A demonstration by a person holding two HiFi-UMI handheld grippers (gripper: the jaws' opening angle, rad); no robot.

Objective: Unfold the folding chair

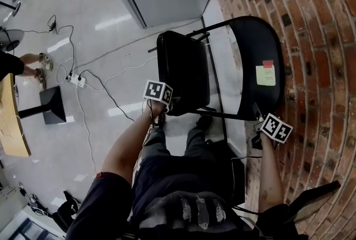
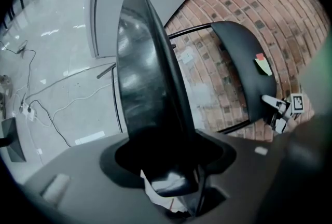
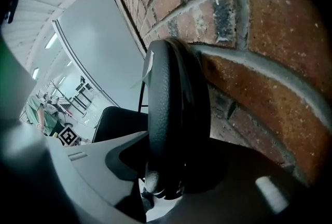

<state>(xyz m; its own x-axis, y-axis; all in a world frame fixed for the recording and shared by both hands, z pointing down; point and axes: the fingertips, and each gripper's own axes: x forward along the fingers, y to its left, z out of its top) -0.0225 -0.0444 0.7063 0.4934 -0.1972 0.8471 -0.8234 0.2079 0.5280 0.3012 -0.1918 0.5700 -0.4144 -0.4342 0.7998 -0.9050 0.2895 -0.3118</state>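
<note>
Risking a slip or a tipped chair (image 1: 192, 89) at centre right against the brick wall (image 1: 317, 22) if pulled unevenly, with left gripper (image 1: 160, 114) clamped on the seat (image 1: 178, 55), right gripper (image 1: 258, 122) clamped on the backrest (image 1: 256, 50).

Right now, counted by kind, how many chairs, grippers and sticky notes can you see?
Folding chair: 1
Grippers: 2 (left gripper, right gripper)
Sticky notes on the chair: 2 (yellow note, red note)
Total: 5
</note>
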